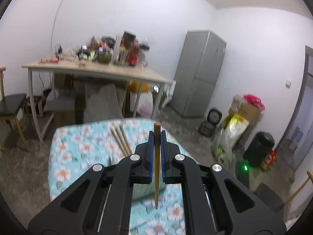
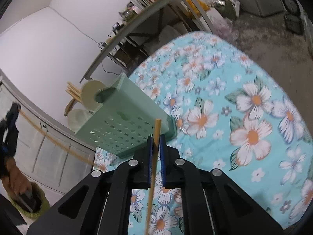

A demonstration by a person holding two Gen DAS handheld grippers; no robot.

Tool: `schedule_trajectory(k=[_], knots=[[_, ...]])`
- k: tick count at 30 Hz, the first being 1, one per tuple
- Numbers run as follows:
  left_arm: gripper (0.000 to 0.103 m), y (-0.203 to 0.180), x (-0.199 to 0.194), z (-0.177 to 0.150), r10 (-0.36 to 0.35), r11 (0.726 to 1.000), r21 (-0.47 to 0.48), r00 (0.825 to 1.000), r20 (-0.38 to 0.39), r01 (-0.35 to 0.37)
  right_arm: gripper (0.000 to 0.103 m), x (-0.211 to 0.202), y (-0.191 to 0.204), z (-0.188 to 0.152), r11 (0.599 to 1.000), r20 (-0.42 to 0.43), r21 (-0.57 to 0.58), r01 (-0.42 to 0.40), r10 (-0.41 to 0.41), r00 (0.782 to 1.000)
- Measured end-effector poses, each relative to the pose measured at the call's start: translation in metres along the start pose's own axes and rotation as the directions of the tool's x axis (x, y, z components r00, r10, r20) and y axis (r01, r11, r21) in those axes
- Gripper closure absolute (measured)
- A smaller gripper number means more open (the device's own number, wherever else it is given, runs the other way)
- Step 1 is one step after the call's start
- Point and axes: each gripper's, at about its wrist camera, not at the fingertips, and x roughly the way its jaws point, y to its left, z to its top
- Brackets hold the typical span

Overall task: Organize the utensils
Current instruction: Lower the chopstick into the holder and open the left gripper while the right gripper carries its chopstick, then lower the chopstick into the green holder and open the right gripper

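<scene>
Each hand-held gripper is pinching a single wooden chopstick. The left hand-held gripper [image 1: 156, 135] has its blue pads pressed against a chopstick [image 1: 156, 162] that runs back along the fingers, its blunt end poking just past the tips, held above the bench with the flowered turquoise cloth [image 1: 78, 152]. Three more chopsticks [image 1: 120, 140] lie together on the cloth just left of and beyond it. The right hand-held gripper [image 2: 156, 137] clamps its own chopstick [image 2: 153, 162] the same way, near a pale green perforated utensil rack [image 2: 121, 121] lying on its side at the left, with chopsticks [image 2: 73, 91] and round dishes at its far end.
</scene>
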Motion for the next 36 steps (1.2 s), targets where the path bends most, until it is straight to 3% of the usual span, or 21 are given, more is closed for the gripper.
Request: schedule_trajectory(k=[8, 13, 21, 30, 34, 36], knots=[[0.097, -0.003, -0.007, 0.032, 0.036, 0.999, -0.03, 0.983, 0.179, -0.031, 0.097, -0.035, 0.019, 0.007, 0.997, 0.082, -0.075, -0.005, 0.011, 0.997], [0.097, 0.007, 0.013, 0.034, 0.114, 0.993, -0.053, 0.968, 0.225, -0.105, 0.097, -0.04, 0.022, 0.009, 0.996, 0.095, -0.083, -0.02, 0.028, 0.995], [0.097, 0.025, 0.058, 0.007, 0.145, 0.987, -0.096, 0.972, 0.186, -0.129, 0.097, -0.034, 0.023, 0.01, 0.996, 0.089, -0.089, -0.02, 0.028, 0.996], [0.096, 0.035, 0.085, -0.031, 0.081, 0.986, -0.15, 0.996, 0.025, -0.076, 0.097, -0.031, 0.023, 0.011, 0.996, 0.084, -0.082, -0.018, 0.025, 0.996], [0.075, 0.038, 0.078, -0.041, 0.08, 0.985, -0.155, 0.997, -0.001, -0.079, 0.097, -0.035, 0.026, 0.011, 0.996, 0.094, -0.09, -0.017, 0.026, 0.995], [0.072, 0.038, 0.072, -0.044, 0.081, 0.985, -0.151, 0.997, 0.004, -0.079, 0.097, -0.04, 0.03, 0.012, 0.995, 0.106, -0.099, -0.017, 0.027, 0.994]])
